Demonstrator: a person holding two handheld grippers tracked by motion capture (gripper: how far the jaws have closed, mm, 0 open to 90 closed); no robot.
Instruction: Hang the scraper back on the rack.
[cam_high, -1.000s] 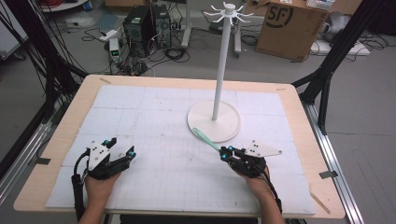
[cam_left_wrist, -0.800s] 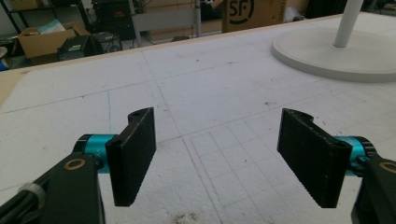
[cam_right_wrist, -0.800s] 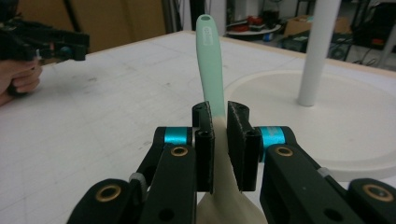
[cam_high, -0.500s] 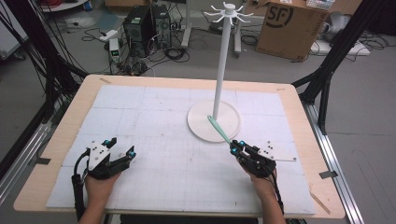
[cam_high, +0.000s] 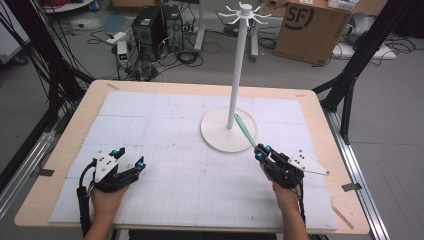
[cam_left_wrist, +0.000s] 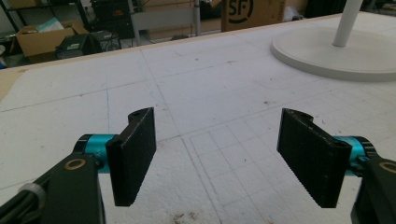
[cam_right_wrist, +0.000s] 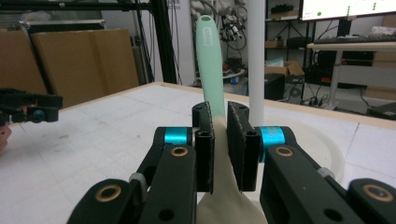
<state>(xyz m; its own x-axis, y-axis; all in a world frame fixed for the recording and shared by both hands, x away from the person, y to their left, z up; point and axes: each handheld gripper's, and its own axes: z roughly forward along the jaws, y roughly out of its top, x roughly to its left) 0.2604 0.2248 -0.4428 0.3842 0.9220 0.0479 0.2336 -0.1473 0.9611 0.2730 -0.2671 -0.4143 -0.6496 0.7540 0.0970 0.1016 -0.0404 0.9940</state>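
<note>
A utensil with a mint-green handle (cam_high: 244, 130) and a cream head (cam_right_wrist: 224, 205) is held in my right gripper (cam_high: 261, 151), which is shut on it at the front right of the table. Seen from above, the handle slants up over the round base (cam_high: 217, 135) of a white stand, near its pole (cam_high: 236, 75), which has hooks (cam_high: 245, 11) at the top. In the right gripper view the handle (cam_right_wrist: 209, 60) rises from between my right gripper's (cam_right_wrist: 220, 144) jaws beside the pole (cam_right_wrist: 256, 60). My left gripper (cam_high: 129, 157) rests open and holds nothing at the front left (cam_left_wrist: 219, 158).
A white gridded mat (cam_high: 165, 125) covers the wooden table (cam_high: 320, 130). The stand's base (cam_left_wrist: 327, 51) lies far right in the left gripper view. Cardboard boxes (cam_high: 310, 25), a computer case (cam_high: 150, 25) and cables sit on the floor beyond the table.
My right gripper has moved right and toward the stand with the utensil, and the green handle has swung from pointing up-left to lying over the base by the pole. The left gripper stayed still.
</note>
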